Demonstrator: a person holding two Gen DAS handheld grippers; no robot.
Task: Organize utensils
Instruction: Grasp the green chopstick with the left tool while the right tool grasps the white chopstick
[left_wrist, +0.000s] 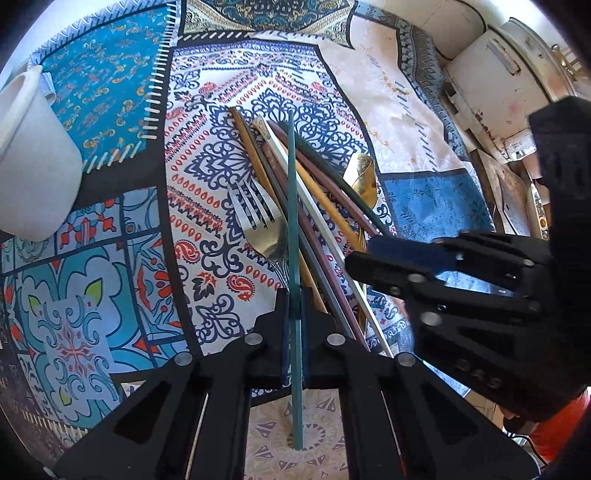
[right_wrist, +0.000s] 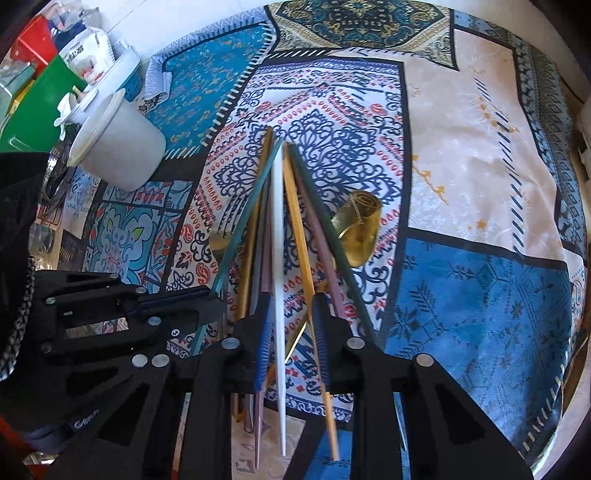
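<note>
My left gripper (left_wrist: 293, 306) is shut on a teal chopstick (left_wrist: 292, 206), which runs up between its fingers; it also shows in the right wrist view (right_wrist: 243, 221). Under it lies a pile of coloured chopsticks (left_wrist: 314, 192), a silver fork (left_wrist: 264, 229) and a gold spoon (left_wrist: 360, 177). My right gripper (right_wrist: 291, 321) is open, its fingers either side of a white chopstick (right_wrist: 277, 236), with an orange chopstick (right_wrist: 301, 251) by the right finger. The right gripper shows in the left wrist view (left_wrist: 369, 254) over the pile. The gold spoon (right_wrist: 360, 225) lies right of the chopsticks.
A white plastic cup (right_wrist: 118, 147) stands at the left on the patterned tablecloth (right_wrist: 480, 147); it also shows in the left wrist view (left_wrist: 33, 155). Green and red containers (right_wrist: 37, 103) sit behind it. White cabinets (left_wrist: 491, 92) stand beyond the table's right edge.
</note>
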